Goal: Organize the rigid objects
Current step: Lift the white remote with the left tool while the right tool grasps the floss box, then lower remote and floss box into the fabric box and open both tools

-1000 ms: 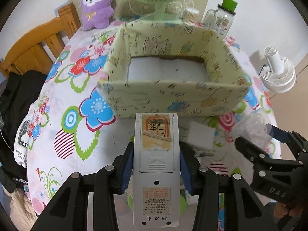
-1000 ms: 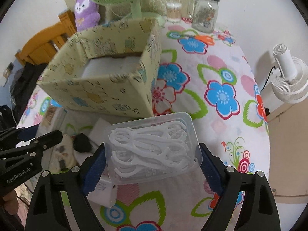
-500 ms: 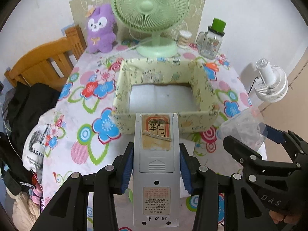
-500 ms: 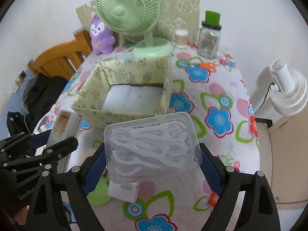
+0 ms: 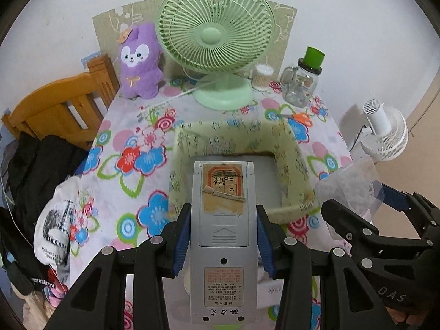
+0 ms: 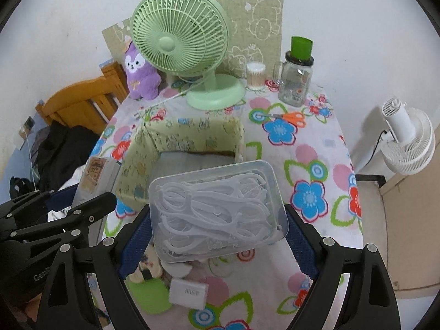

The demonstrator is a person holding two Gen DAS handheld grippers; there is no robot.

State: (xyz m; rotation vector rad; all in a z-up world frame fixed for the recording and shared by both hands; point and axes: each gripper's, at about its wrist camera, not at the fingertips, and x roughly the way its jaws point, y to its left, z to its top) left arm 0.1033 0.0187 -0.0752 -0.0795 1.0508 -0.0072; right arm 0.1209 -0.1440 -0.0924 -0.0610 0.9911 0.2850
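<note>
a lived-in room at home. a table under a flowered cloth stands against a white wall, with a green desk fan and a purple plush toy at its far edge. a wooden chair on the left is hung with dark clothes. a white fan stands on the right.

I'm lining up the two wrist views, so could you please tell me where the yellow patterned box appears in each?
Left wrist: the yellow patterned box sits mid-frame, just beyond the grey remote's tip.
Right wrist: the box is left of centre, behind the clear plastic case.
Shared landmark: the green desk fan, behind the box.
</note>
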